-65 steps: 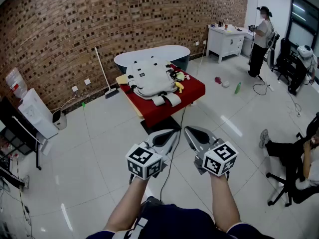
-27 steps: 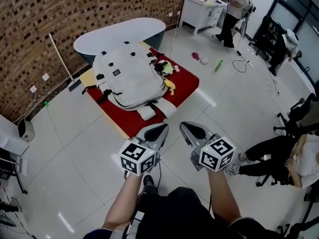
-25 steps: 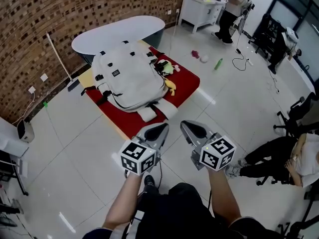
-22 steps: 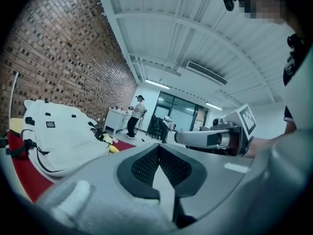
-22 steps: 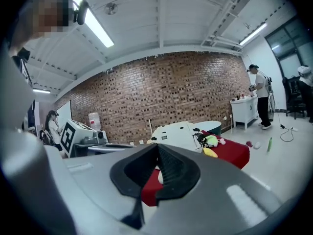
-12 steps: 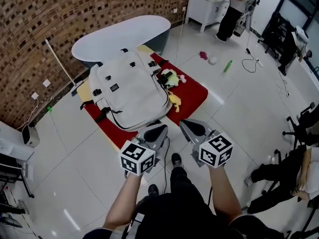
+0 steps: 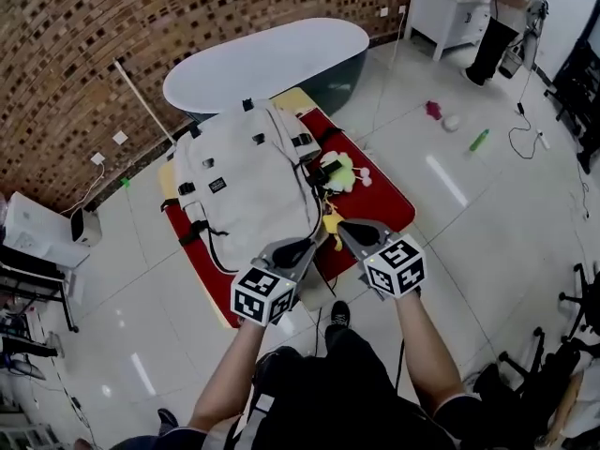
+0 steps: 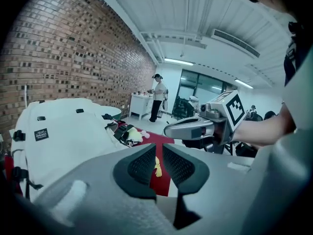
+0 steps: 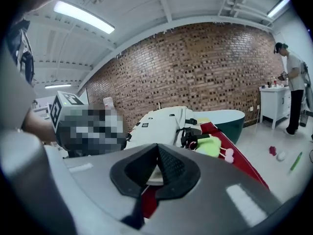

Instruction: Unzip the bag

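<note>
Cream backpack (image 7: 246, 178) is lying flat on the red tabletop (image 7: 392, 202), with a green plush toy (image 7: 343, 169) and a yellow toy (image 7: 330, 221) just right of it. Left gripper (image 7: 296, 249) is hanging at the backpack's near end without touching it. Its jaws have just been opening and are standing slightly apart with nothing between them. Right gripper (image 7: 356, 233) is hanging beside it, near the yellow toy, with its jaws fully together and empty. White oval tub (image 7: 272, 59) is sitting at the far side.
</note>
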